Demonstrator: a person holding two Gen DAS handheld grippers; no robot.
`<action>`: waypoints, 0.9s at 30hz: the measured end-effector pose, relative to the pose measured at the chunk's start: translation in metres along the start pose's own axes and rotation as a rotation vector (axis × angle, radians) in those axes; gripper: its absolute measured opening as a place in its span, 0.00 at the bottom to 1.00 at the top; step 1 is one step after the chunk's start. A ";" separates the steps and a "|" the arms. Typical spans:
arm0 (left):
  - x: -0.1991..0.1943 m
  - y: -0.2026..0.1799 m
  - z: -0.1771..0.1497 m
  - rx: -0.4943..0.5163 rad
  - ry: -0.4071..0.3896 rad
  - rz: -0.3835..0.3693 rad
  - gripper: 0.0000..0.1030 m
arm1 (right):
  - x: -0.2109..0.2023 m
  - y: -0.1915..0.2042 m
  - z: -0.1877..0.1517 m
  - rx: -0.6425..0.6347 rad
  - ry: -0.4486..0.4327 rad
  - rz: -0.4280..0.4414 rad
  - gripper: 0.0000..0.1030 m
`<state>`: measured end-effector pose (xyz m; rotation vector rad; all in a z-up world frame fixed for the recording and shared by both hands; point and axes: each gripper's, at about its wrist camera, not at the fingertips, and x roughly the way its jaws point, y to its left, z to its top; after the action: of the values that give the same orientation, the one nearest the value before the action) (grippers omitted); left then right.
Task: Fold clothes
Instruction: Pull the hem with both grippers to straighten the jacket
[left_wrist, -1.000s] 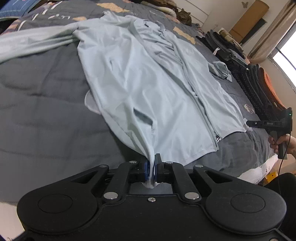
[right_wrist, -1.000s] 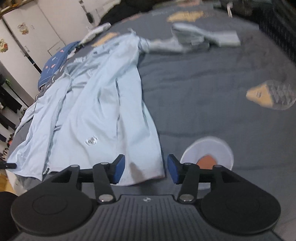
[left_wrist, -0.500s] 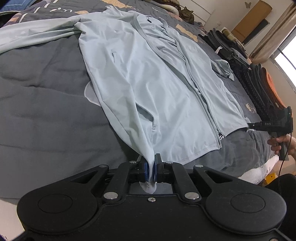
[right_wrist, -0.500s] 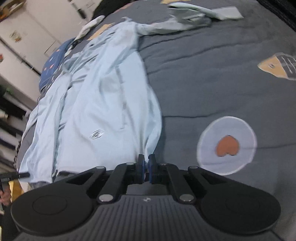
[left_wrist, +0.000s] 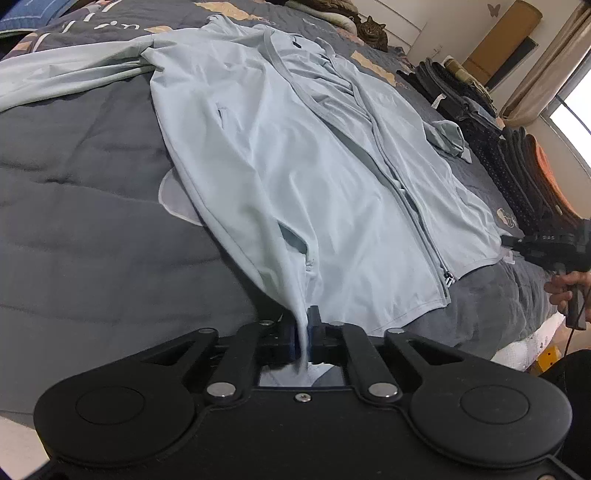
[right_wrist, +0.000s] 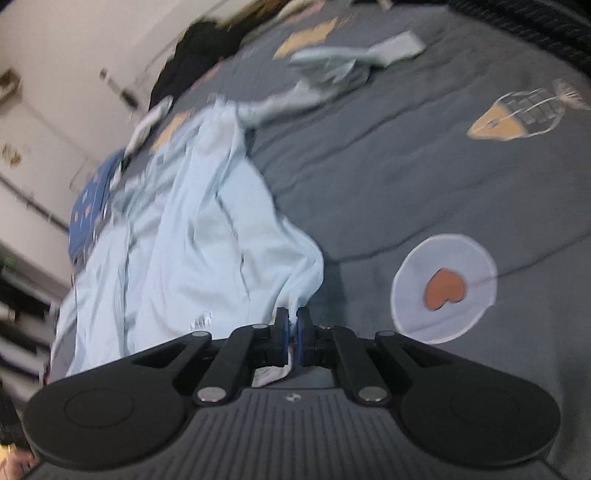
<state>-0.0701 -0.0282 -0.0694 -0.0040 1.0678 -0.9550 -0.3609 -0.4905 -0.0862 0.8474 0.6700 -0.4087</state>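
since a second ago the right gripper (right_wrist: 292, 325) has snapped closed on the hem corner of the pale blue jacket (left_wrist: 317, 177), spread front-up across the grey quilt (left_wrist: 81, 206). at the opposite hem corner, the left gripper (left_wrist: 303, 325) stays clamped on bunched, taut fabric.

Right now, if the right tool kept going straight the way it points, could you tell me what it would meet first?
Most likely the pale blue jacket: the right tool is shut on its hem corner, and the fabric lies directly ahead. Beyond it is the grey quilt, though blur makes depth uncertain.
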 end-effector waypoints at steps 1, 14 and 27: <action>-0.003 -0.002 0.001 0.004 -0.005 -0.007 0.02 | -0.006 0.001 -0.001 0.012 -0.027 0.008 0.04; -0.087 -0.038 -0.008 0.047 -0.038 -0.144 0.02 | -0.127 0.040 -0.012 0.109 -0.186 0.260 0.03; -0.079 -0.037 -0.030 0.002 0.062 -0.086 0.11 | -0.137 0.001 -0.049 -0.010 0.005 -0.093 0.05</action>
<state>-0.1275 0.0137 -0.0105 -0.0187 1.1307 -1.0394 -0.4779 -0.4418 -0.0157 0.8104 0.7171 -0.4864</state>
